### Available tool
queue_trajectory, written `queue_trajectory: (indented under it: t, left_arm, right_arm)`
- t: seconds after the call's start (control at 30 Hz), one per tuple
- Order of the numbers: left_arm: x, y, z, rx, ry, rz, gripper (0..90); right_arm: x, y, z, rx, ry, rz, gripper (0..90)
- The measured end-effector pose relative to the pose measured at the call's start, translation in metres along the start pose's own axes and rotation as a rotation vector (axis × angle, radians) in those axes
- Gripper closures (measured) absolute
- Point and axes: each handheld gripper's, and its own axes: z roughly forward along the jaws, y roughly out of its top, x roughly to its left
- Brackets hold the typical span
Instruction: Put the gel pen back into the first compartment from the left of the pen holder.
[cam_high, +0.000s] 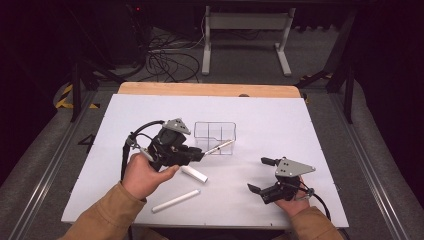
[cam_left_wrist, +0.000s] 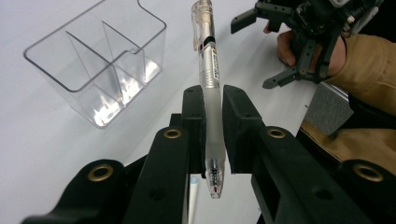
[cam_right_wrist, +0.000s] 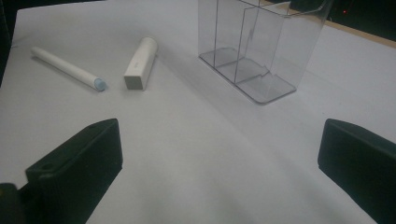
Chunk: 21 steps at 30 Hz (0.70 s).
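Now the left gripper (cam_left_wrist: 213, 119) is clamping a pen (cam_left_wrist: 209, 88) between its jaws, while the right gripper (cam_high: 263, 174) is gaping wide, holding nothing.

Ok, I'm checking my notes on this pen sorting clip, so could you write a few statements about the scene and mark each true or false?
1. The left gripper is shut on a clear pen. True.
2. The clear organizer already holds a pen. False: its compartments are empty.
3. The right gripper holds the white marker. False: its jaws stand open, with nothing between them, and the marker lies on the table.
4. A short white cap lies on the table beside the marker. True.
5. The organizer lies tipped on its side. False: it stands upright.
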Motion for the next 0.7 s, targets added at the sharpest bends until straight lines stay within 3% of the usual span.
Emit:
queue_trajectory:
  t: [0.7]
  left_arm:
    - [0.031, 0.015, -0.009, 0.022, 0.031, -0.059, 79.9]
  right_arm:
    - [0.0, 0.0, 0.0, 0.002, 0.001, -0.001, 0.2]
